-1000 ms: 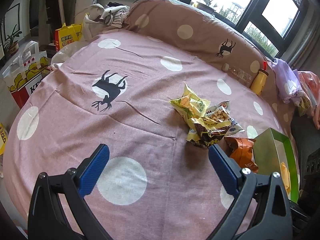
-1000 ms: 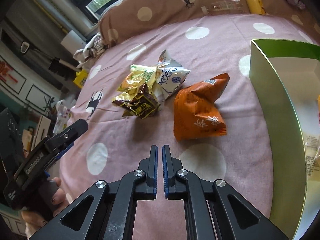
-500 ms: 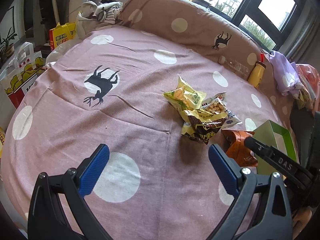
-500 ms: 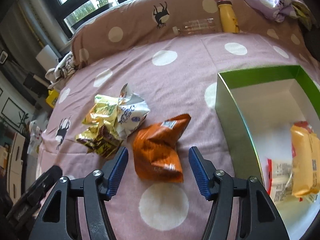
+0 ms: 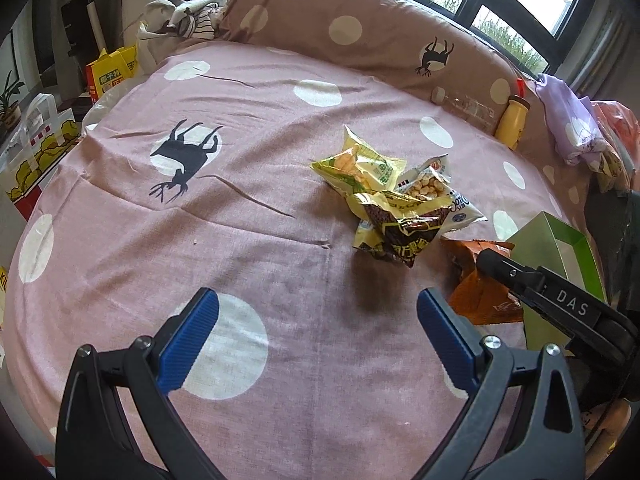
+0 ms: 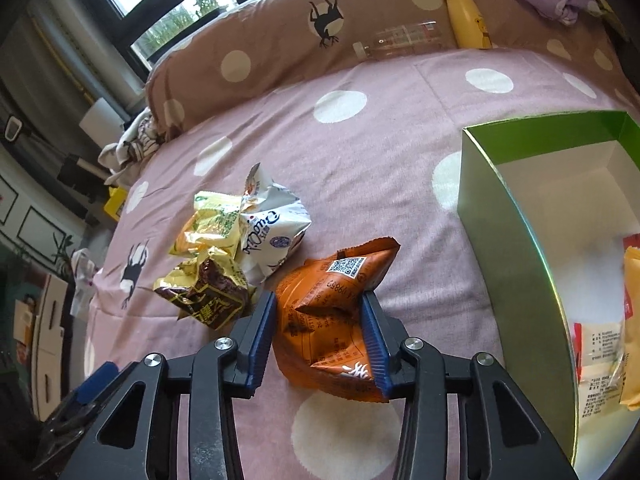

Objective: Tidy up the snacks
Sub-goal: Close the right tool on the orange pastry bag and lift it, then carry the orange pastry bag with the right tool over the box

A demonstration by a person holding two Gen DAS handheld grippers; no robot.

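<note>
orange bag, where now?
Right wrist view: orange bag lies on the bedspread between the closing right gripper's fingers, with the snack pile left and green box right.

Glossy crinkled foil snack packets (image 6: 240, 256) on matt woven cotton bedspread (image 5: 248, 248).

Four loose snack packets lie on the bed (image 6: 400, 152): one orange packet (image 6: 332, 316), one white packet (image 6: 272, 232), one yellow-green packet (image 6: 212, 224) and one brown-and-yellow packet (image 6: 204, 300). One green box (image 6: 500, 216) holds at least two more packets; the rest is cut off. Two bottles rest against the cushion: one clear bottle (image 6: 400, 40), one yellow bottle (image 6: 466, 16)
</note>
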